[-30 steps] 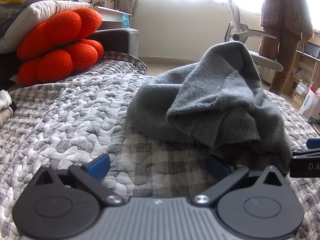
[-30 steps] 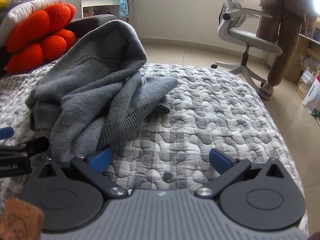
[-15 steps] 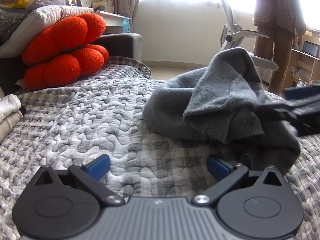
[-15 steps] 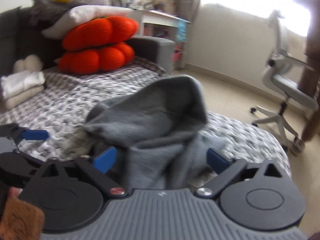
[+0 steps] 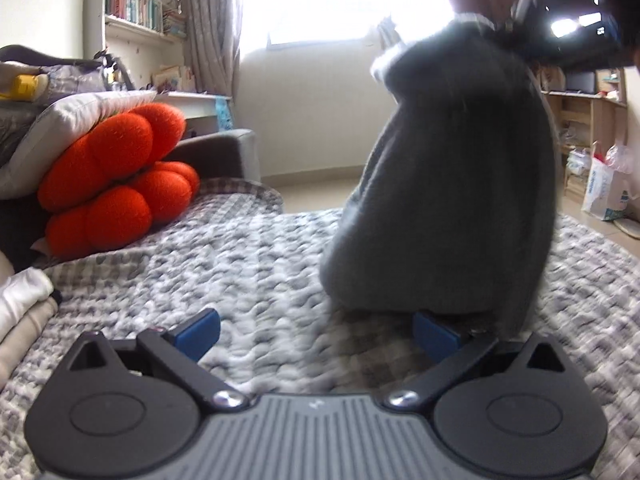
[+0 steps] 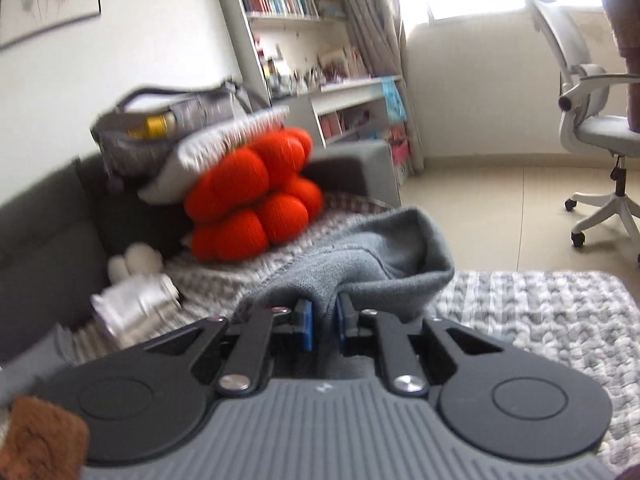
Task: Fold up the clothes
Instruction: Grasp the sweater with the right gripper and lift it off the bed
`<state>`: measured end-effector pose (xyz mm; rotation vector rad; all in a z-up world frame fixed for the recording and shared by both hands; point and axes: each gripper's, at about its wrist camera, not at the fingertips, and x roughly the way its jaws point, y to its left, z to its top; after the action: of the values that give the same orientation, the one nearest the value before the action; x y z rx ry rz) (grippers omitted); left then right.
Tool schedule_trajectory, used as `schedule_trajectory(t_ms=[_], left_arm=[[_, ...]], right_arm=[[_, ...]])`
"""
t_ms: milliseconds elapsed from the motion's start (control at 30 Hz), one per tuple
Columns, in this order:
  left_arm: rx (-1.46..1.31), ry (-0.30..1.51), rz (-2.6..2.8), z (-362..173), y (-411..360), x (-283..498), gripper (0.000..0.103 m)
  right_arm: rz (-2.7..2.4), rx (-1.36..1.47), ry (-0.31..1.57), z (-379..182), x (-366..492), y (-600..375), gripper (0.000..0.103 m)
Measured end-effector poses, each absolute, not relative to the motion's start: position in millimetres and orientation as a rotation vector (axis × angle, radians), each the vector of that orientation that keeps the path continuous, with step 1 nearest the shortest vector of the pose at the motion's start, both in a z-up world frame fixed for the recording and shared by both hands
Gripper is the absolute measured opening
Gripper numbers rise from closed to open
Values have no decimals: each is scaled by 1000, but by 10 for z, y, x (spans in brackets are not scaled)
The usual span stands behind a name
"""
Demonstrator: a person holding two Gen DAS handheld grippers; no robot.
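Cushion (image 5: pixel 116 184): bright orange, lobed and fuzzy, at the far left; every place below is given relative to it.
Folded pile (image 5: pixel 20 308): white and beige cloth, in front of the cushion at the left edge, flat and stacked.
Quilt (image 5: pixel 248 264): grey and white check, puckered and soft, spreading right from the cushion.
Left gripper (image 5: pixel 316 330): low over the quilt, right of the cushion, fingers spread wide and holding nothing, as a second ago.
Sweater (image 5: pixel 444 200): grey knit, thick and limp, well right of the cushion. A second ago it lay in a crumpled heap; now it hangs as a tall drape, its lower end reaching the quilt just beyond the left gripper's right finger.
Right gripper (image 6: pixel 323 322): wide apart a second ago, now clenched on a fold of the sweater, raised above the quilt, right of the cushion.
Meaning: the garment is likely being lifted to shake it open; laying it flat comes before any fold.
Chair (image 6: pixel 592 140): white, far right of the cushion, on the tiled floor.
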<state>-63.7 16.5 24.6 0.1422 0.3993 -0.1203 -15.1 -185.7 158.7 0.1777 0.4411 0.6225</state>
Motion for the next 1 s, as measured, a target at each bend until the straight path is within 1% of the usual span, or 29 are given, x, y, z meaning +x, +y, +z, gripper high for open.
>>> schedule_trajectory(t_ms=[167, 200, 267, 333, 433, 500, 533, 600, 733, 767, 800, 833, 867, 900, 933, 1000], left_arm=[[148, 327, -284, 351, -155, -839, 103], [149, 312, -318, 366, -212, -890, 103], [157, 294, -356, 381, -298, -966, 103], [206, 291, -338, 358, -385, -978, 103], [245, 331, -301, 275, -401, -901, 100], [214, 356, -305, 248, -320, -878, 94], [206, 360, -308, 245, -296, -883, 93], [209, 359, -315, 245, -278, -900, 87], [227, 354, -333, 254, -255, -928, 81], [233, 355, -339, 264, -251, -932, 76], [231, 360, -344, 280, -247, -922, 65], [225, 368, -350, 301, -245, -902, 58], [212, 380, -356, 320, -240, -886, 43], [192, 394, -362, 335, -226, -868, 32], [169, 407, -367, 346, -201, -844, 28], [127, 415, -356, 378, -111, -855, 23]], right_arm=[[677, 206, 398, 1934, -502, -1984, 13], [692, 216, 384, 1970, -551, -2004, 6], [722, 239, 352, 2038, -650, -2049, 6], [692, 187, 318, 2056, -715, -2039, 6], [589, 25, 352, 1851, -603, -1918, 8], [544, -14, 408, 1656, -482, -1925, 10], [523, -14, 424, 1573, -442, -1960, 10], [508, 10, 435, 1463, -402, -2043, 10], [538, 61, 438, 1351, -368, -2130, 12], [541, 62, 440, 1333, -368, -2128, 12], [542, 63, 442, 1317, -363, -2124, 12], [544, 64, 445, 1301, -358, -2120, 12], [552, 70, 441, 1281, -411, -2176, 12], [561, 77, 436, 1268, -429, -2201, 12], [555, 73, 424, 1260, -447, -2207, 12], [534, 55, 395, 1244, -498, -2216, 8]])
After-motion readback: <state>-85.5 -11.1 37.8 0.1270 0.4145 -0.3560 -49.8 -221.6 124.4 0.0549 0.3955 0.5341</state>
